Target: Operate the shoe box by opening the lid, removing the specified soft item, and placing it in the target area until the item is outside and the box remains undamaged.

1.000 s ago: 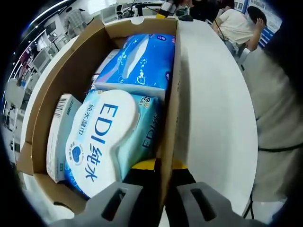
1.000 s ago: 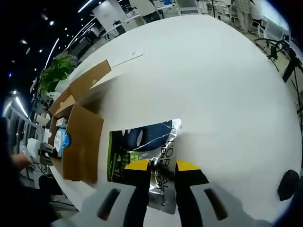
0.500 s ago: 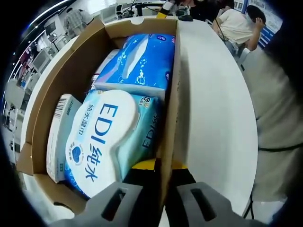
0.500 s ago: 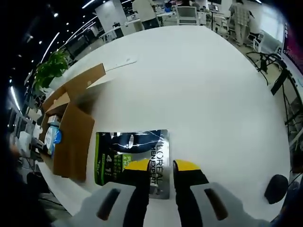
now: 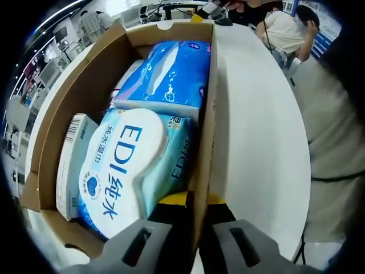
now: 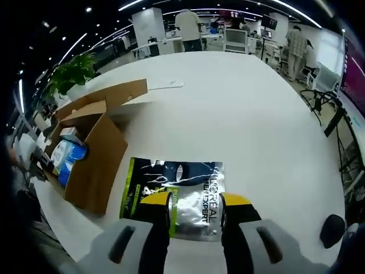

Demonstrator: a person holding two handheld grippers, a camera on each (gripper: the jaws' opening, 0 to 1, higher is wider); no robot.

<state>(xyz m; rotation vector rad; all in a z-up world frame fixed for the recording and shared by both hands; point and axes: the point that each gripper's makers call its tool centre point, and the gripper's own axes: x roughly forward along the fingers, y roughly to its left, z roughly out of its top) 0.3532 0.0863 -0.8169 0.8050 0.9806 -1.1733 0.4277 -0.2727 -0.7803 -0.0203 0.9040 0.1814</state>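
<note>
The left hand-held gripper is pinching the cardboard shoe box wall, wipes packs sitting inside. The right hand-held gripper is hanging with jaws spread above the silver pouch, which is lying flat on the white tabletop beside the box.

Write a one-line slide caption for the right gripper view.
Right hand-held gripper open above the foil pouch lying flat on the white table, beside the opened cardboard box.
</note>
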